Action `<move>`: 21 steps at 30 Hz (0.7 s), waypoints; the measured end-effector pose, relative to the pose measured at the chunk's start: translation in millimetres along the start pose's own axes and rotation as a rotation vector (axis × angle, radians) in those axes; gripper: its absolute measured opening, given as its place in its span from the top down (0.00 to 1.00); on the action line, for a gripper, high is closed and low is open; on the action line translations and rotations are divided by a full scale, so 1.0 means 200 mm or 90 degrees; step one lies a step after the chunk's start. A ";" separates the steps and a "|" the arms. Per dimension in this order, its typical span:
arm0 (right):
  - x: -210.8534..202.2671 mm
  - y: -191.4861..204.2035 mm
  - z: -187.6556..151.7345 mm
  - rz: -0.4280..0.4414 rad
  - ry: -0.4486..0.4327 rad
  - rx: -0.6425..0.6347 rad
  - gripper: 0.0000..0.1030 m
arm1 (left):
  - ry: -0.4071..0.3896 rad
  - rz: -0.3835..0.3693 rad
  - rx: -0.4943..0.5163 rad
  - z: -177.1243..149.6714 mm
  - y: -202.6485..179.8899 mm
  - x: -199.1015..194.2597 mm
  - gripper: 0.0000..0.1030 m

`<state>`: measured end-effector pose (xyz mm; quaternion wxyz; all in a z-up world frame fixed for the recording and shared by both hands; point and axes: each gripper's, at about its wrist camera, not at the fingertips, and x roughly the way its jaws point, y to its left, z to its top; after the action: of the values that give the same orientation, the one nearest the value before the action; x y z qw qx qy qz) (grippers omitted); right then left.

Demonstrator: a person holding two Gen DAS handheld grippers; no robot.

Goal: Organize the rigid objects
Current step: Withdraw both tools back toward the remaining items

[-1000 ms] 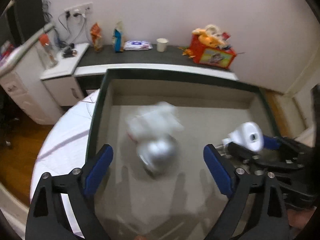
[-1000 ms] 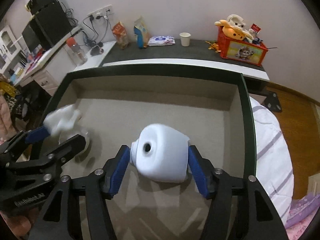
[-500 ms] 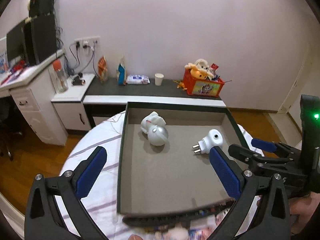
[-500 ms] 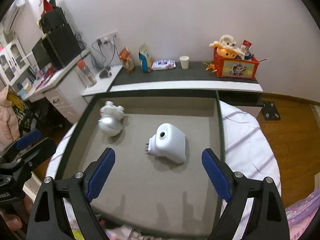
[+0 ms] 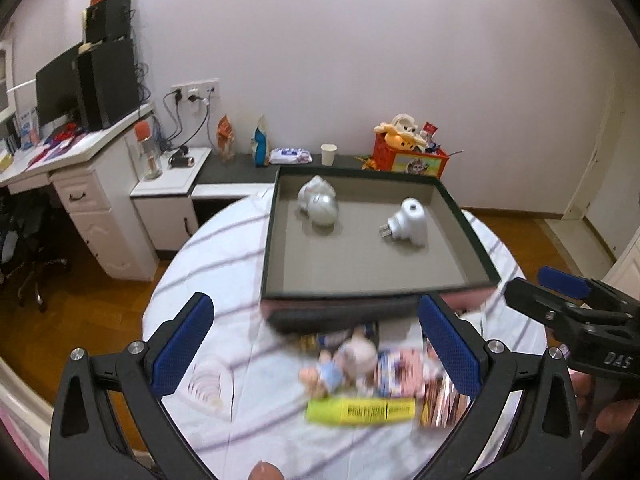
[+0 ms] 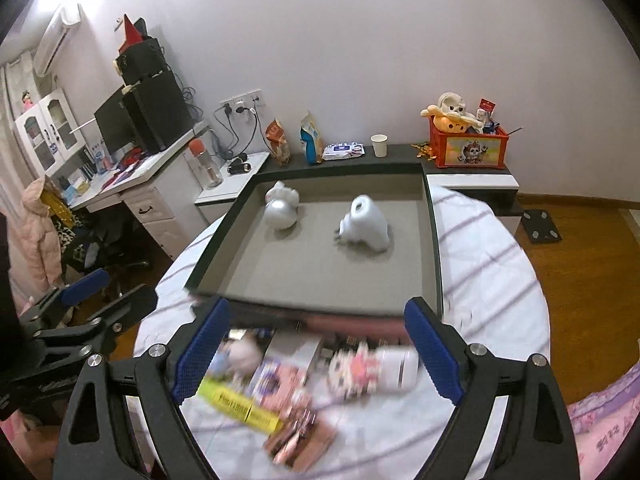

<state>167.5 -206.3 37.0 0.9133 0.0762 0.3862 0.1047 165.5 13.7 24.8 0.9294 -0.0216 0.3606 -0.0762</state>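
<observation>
Between picks: left gripper [image 5: 316,344] and right gripper [image 6: 316,344] both gape empty above the table's near edge; right jaws have just been opening. The white plug adapter [image 5: 408,224] and silver-and-white figure [image 5: 320,204] lie apart inside the grey tray [image 5: 276,240]. Next move likely calls for choosing one piece from the blurred clutter below the tray: doll figure [image 5: 348,364], yellow box [image 5: 360,412], small packets [image 6: 296,432]. They crowd together, so a clean grasp needs a free side.

Both grippers are held tilted downward over the table's [image 5: 224,248] near edge; the left gripper [image 5: 316,344] and right gripper [image 6: 318,350] are spread wide, nothing between.
</observation>
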 end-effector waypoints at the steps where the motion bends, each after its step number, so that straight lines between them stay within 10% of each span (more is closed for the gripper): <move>1: -0.02 0.00 -0.03 -0.004 -0.002 0.001 0.12 | 0.002 0.001 -0.003 -0.03 0.01 -0.01 0.00; 21: -0.19 -0.01 -0.50 -0.035 0.037 0.019 0.12 | 0.027 0.012 -0.042 -0.50 0.01 -0.24 0.00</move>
<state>69.8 -212.2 -5.8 0.9031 0.0757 0.4159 0.0760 63.1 24.6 -17.9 0.9210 -0.0469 0.3827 -0.0560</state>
